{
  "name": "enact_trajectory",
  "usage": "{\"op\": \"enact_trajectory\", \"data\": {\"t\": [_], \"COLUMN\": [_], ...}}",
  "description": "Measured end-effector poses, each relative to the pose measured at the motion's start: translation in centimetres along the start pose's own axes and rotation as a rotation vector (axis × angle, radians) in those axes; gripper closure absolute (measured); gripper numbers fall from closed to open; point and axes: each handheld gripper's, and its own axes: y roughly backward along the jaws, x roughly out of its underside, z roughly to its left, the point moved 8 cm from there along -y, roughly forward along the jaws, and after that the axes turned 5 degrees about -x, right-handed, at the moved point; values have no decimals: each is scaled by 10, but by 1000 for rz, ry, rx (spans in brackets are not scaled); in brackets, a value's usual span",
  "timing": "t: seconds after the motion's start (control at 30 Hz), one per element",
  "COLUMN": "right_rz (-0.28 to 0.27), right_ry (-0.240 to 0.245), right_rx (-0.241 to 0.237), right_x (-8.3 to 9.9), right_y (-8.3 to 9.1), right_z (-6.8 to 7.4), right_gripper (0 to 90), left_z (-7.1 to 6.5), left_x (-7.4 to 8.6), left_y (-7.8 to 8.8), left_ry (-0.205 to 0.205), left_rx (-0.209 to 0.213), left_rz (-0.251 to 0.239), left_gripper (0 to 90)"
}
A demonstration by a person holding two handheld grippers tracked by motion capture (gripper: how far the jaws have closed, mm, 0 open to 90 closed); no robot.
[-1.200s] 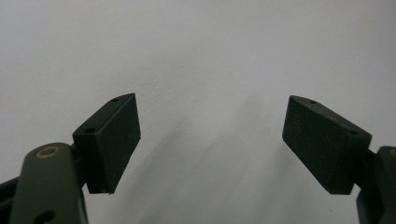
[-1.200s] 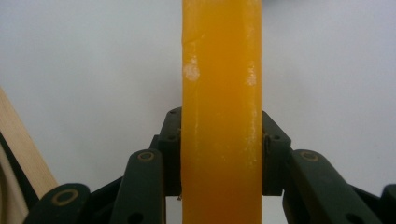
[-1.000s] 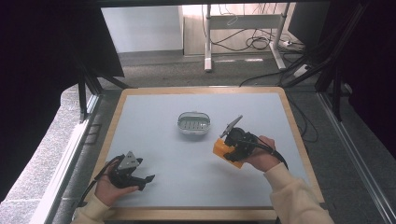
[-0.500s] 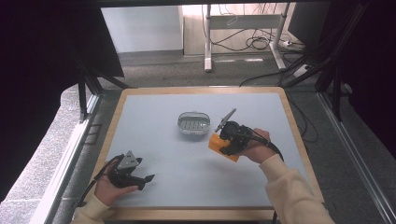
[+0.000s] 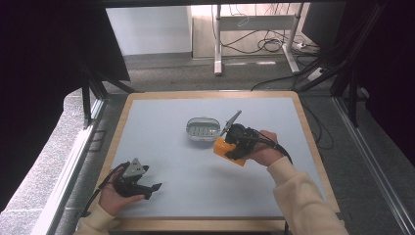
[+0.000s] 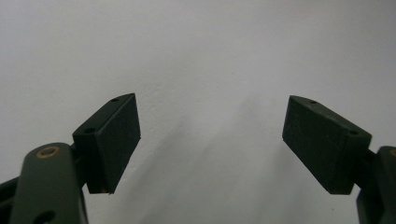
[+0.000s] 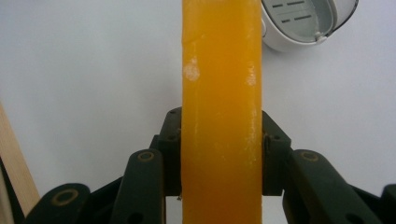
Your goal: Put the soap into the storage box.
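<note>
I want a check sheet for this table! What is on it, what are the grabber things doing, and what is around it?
Surface: pale grey table mat in a light wooden frame, bare apart from the items below.
Job's things: orange rectangular soap-like bar held off the mat; small oval grey soap dish with a slotted bottom lies near the mat's middle, beside the bar.
Clutter: nothing seen.
Grippers: right gripper shut on the bar, its pads pressing both sides; left gripper open with nothing between its pads, low over the mat's near left corner.
Cables: black cables lie on the floor beyond the table.
Surroundings: grey floor, white table legs, dark curtains at both sides.
</note>
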Motion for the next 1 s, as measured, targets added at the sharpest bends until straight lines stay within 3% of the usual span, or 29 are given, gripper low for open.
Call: {"op": "enact_trajectory", "data": {"t": [0.6,1.0], "right_rz": [-15,-28], "right_ry": [53,59], "right_rx": [-4,-13], "right_x": [-23,-38], "right_y": [2,3], "right_z": [-7,-19], "right_gripper": [617,617], "left_z": [0,-1], "left_x": [0,0], "left_y": [0,1], "left_ry": [-3,-2], "left_rx": [4,7], "left_rz": [0,-4], "left_gripper": [192,192]}}
